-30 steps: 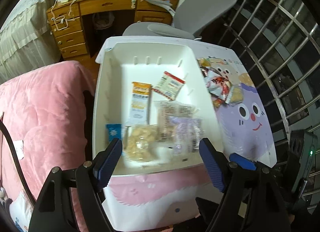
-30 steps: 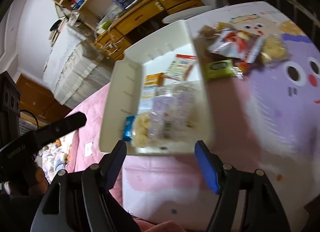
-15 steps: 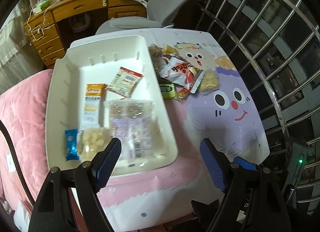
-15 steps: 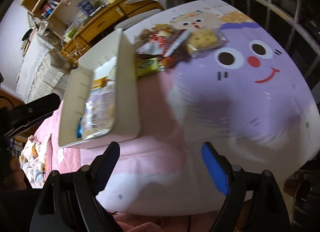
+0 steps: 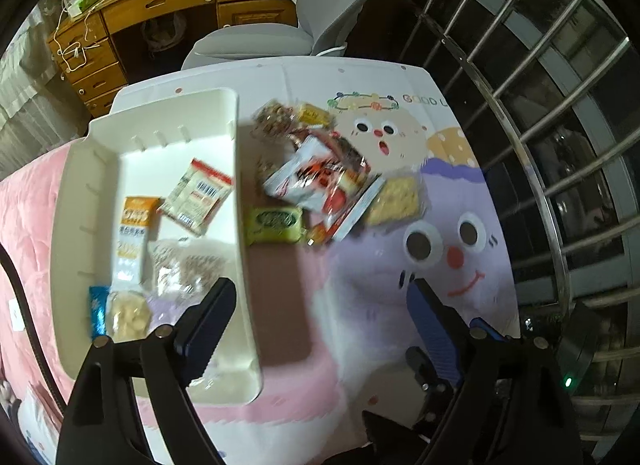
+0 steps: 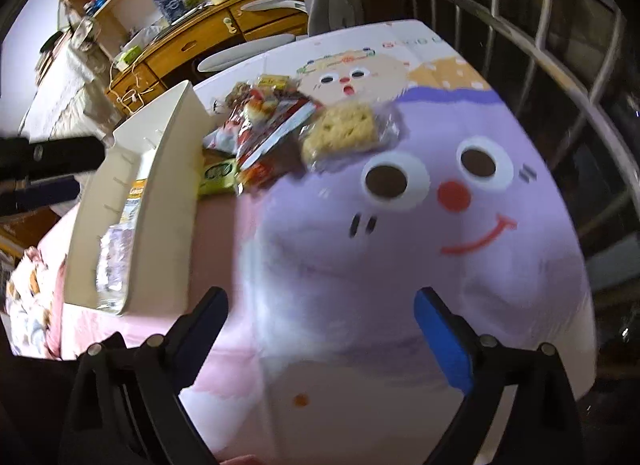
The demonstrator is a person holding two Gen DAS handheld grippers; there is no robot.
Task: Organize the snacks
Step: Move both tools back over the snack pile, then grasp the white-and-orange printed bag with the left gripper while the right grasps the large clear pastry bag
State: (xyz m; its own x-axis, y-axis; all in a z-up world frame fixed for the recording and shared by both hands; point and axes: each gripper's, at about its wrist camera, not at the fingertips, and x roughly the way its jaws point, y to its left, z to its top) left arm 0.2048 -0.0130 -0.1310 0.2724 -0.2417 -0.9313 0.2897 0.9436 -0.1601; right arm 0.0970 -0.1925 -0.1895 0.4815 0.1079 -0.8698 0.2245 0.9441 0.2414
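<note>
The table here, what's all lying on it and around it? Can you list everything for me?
Tablecloth: one, pink and purple cartoon faces, covering the table.
Tray: one, white, on the cloth's left side.
Packets in the tray: about six; red-and-white, orange-and-white, blue, some clear.
Loose snack pile: several, mostly red and white, just right of the tray.
Green packet: one, at the pile's near edge.
Cracker pack: one, pale yellow in clear wrap, at the pile's right.
Chair: one, grey, behind the table.
Desk: one, wooden, cluttered, behind the chair.
Left gripper: black, blue pads, open, empty.
Right gripper: same, open, empty.
</note>
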